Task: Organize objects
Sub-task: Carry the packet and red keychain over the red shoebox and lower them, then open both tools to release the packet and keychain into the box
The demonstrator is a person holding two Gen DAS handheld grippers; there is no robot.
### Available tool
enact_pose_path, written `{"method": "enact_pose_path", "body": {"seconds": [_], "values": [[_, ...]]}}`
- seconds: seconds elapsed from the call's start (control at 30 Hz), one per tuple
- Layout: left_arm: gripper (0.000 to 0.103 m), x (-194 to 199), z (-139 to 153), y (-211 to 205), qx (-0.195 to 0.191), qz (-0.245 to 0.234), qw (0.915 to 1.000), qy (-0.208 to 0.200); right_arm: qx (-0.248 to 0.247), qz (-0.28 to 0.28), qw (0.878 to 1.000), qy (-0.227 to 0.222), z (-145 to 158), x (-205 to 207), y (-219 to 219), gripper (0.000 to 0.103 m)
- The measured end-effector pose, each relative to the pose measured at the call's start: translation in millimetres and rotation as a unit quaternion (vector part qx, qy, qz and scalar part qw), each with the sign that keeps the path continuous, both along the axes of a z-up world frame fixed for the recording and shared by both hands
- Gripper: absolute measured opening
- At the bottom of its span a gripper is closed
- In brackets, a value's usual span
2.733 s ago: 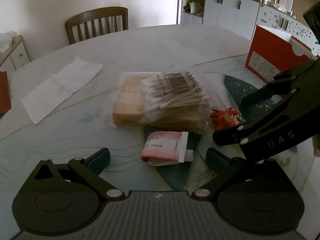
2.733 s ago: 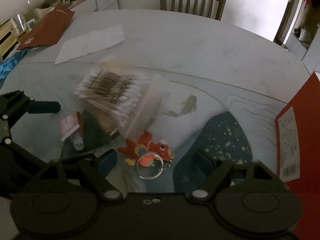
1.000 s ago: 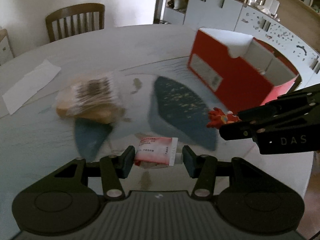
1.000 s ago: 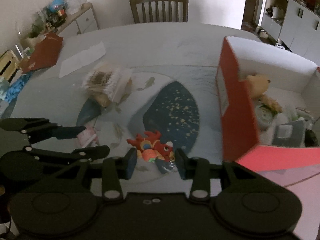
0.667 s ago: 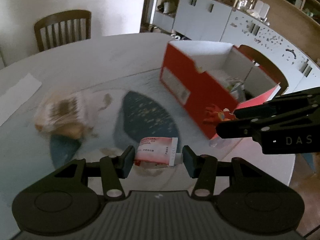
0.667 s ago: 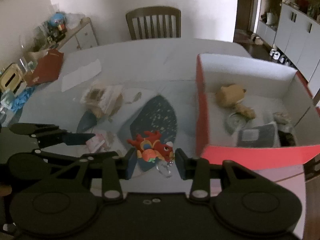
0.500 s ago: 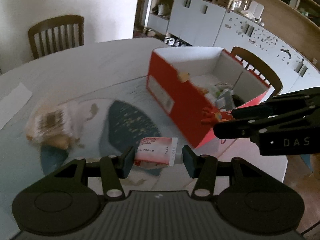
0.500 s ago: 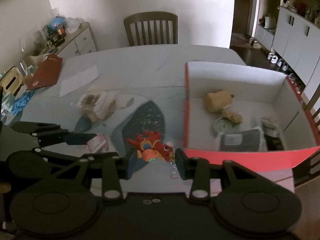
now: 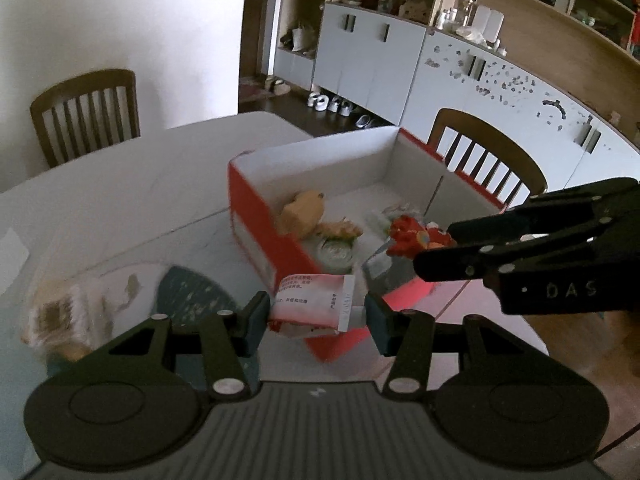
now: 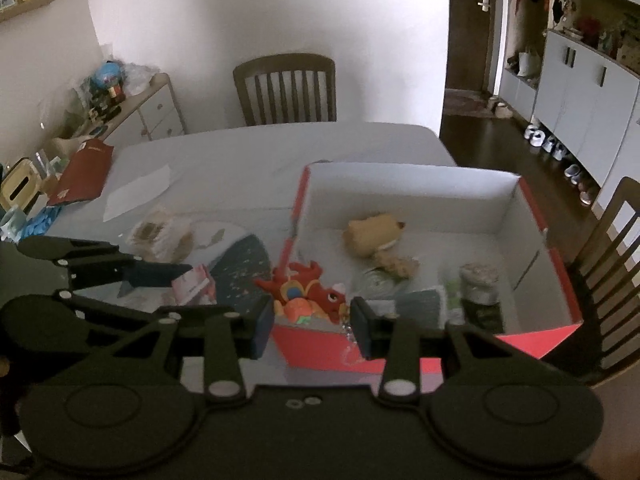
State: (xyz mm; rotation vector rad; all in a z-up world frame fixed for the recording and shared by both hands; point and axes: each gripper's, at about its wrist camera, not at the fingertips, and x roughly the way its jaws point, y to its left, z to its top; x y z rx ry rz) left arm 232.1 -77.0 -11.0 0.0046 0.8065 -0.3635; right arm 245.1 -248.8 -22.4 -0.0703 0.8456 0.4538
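My left gripper (image 9: 314, 312) is shut on a pink and white tube (image 9: 316, 300) and hangs over the near corner of the red box (image 9: 256, 236). My right gripper (image 10: 312, 320) is shut on a red dragon keychain (image 10: 308, 290), whose ring dangles below, above the box's near wall (image 10: 320, 344). In the left wrist view the right gripper (image 9: 432, 250) carries the red dragon keychain (image 9: 412, 236) over the box's inside. The left gripper (image 10: 184, 276) with the tube (image 10: 192, 284) shows at the left of the right wrist view. The box (image 10: 500, 200) holds a tan plush toy (image 10: 372, 232) and several small items.
A bag of cotton swabs on a bread pack (image 10: 160, 236) lies on the round table (image 10: 240, 160), with a white paper sheet (image 10: 136, 192) and a red envelope (image 10: 84, 172) farther left. Wooden chairs (image 10: 286, 88) stand at the far side and beside the box (image 9: 488, 152).
Both grippers closed on their objects, lifted them off the table and carried them right, from the mat to above the red box. The box now fills the middle of both views.
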Motion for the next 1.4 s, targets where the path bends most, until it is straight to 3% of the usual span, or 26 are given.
{"method": "enact_pose_path", "body": {"seconds": [0.33,0.7,1.03,1.2,1.4], "values": [[0.051,32.3,10.5,-51.0,0.017,-0.016,0.9996,-0.013,-0.007,-0.013,1.0,-0.016,2.0,27.1,-45.1,0.04],[0.051,84.0,1.6,-94.5,0.05,-0.022,0.9985,-0.008,-0.022,-0.035,0.999,-0.029,-5.1,61.7,-82.3,0.04],[0.051,136.3,-26.0,-118.2,0.088,-0.025,0.9955,0.022,-0.046,-0.031,0.998,-0.003,-38.8,90.8,-93.8,0.04],[0.051,159.6,-40.8,-119.2,0.071,-0.019,0.9958,0.054,-0.058,-0.025,0.998,0.012,-57.9,98.9,-93.5,0.041],[0.051,180.5,-55.6,-127.5,0.086,-0.015,0.9937,0.07,-0.064,-0.023,0.997,0.031,-74.0,107.6,-94.0,0.041]]}}
